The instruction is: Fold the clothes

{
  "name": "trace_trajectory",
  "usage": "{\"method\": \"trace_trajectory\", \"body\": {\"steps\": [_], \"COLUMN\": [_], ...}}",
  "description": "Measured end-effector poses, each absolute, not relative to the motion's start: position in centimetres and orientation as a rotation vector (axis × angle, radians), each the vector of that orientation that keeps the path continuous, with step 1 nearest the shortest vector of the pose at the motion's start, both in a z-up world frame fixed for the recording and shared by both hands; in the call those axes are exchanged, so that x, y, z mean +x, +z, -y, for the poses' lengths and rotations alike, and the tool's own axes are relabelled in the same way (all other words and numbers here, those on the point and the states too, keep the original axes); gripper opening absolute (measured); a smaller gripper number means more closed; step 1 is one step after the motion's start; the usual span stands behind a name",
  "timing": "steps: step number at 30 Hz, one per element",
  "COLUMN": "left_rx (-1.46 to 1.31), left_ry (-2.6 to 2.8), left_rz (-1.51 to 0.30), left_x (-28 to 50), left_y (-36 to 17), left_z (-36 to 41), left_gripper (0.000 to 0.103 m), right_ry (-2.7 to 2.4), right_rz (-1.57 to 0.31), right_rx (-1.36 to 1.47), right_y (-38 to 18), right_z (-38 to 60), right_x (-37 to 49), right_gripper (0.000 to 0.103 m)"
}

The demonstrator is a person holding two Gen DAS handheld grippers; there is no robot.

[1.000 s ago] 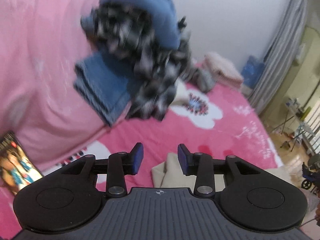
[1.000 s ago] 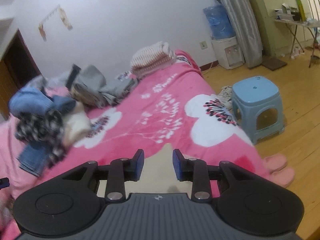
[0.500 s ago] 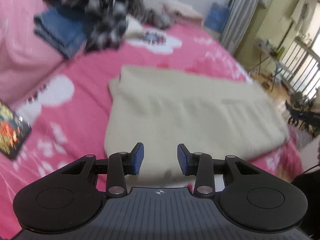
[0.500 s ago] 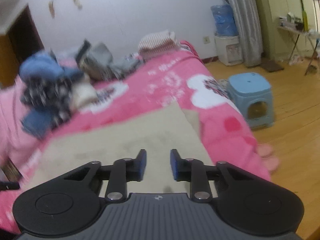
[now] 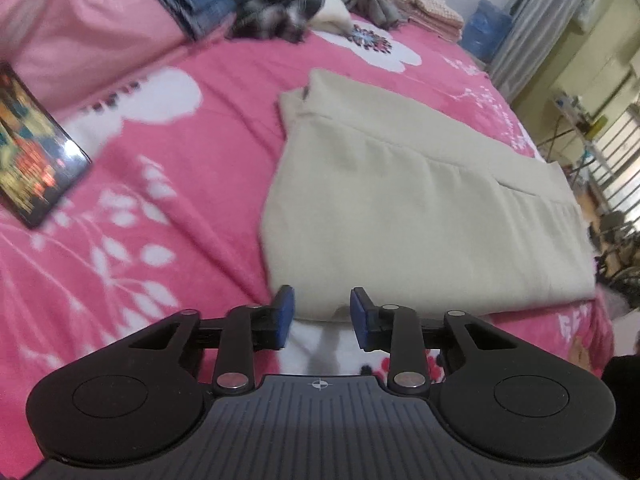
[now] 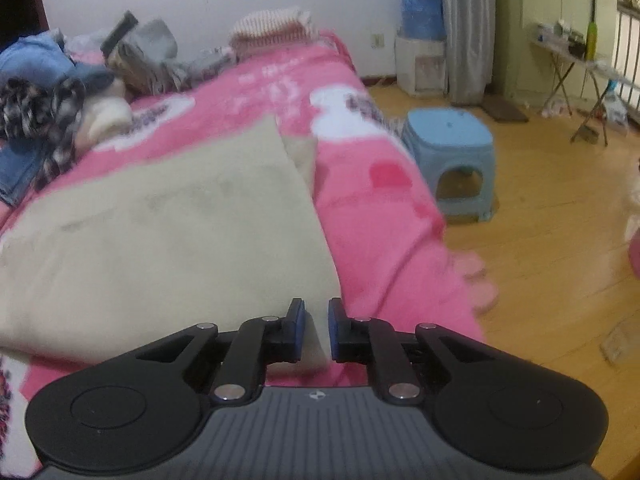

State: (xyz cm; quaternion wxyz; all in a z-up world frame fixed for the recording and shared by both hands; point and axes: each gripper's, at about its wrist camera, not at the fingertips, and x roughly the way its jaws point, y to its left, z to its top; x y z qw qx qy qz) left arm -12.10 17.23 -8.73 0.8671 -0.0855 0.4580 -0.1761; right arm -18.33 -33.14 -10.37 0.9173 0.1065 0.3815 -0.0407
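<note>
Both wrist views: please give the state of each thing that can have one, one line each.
Left hand-held gripper: open, holding nothing, at near edge of beige garment.
Right hand-held gripper: open, narrow gap, at garment's near corner.
Beige garment: lying flat on pink blanket.
Phone: screen lit.
Clothes pile: unfolded, heaped.

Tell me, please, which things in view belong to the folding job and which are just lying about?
Job:
beige garment, spread flat on the pink bedspread
left gripper, open at its near edge
right gripper, open at its near corner

Lying about:
phone
clothes pile
blue stool
</note>
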Motion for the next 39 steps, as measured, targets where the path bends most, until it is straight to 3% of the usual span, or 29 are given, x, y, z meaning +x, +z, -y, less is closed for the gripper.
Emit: {"method": "trace_trajectory", "body": {"steps": [8, 15, 17, 22, 26, 33, 39], "left_rx": [-0.017, 0.144, 0.243, 0.148, 0.076, 0.045, -0.038], "left_ry": [-0.537, -0.762, -0.735, -0.726, -0.722, -0.510, -0.517], "left_rz": [-0.841, -0.806, -0.878, -0.909, -0.800, -0.855, -0.756], "left_x": [-10.9, -9.6, -9.2, -8.6, -8.3, -4.4, -4.0], "left_y": [-5.2, -8.0, -10.6, -10.7, -8.1, -12.1, -9.4], "left_z": [-12.6, -3.6, -2.0, -3.7, -4.9, -4.7, -6.7], "left_gripper": [0.031, 0.032, 0.032, 0.032, 0.034, 0.037, 0.037], "right_ry": [0.237, 0.384, 0.382, 0.371, 0.348, 0.289, 0.241], "right_rz": [-0.700, -0.814, -0.838, -0.862, -0.774, -0.789, -0.733], "right_rx": [0.089, -0.036, -0.048, -0.027, -0.015, -0.047, -0.048], "right_y": [-6.2, -11.3, -13.7, -11.9, -9.9, -13.5, -10.7], "right_z": [26.2, 19.1, 18.8, 19.2, 20.1, 20.8, 21.8], "right_x": [-14.9, -12.0, -11.9, -11.7, -10.5, -6.9, -5.7], "right_gripper": [0.013, 0.013, 0.012, 0.013, 0.013, 0.012, 0.013]}}
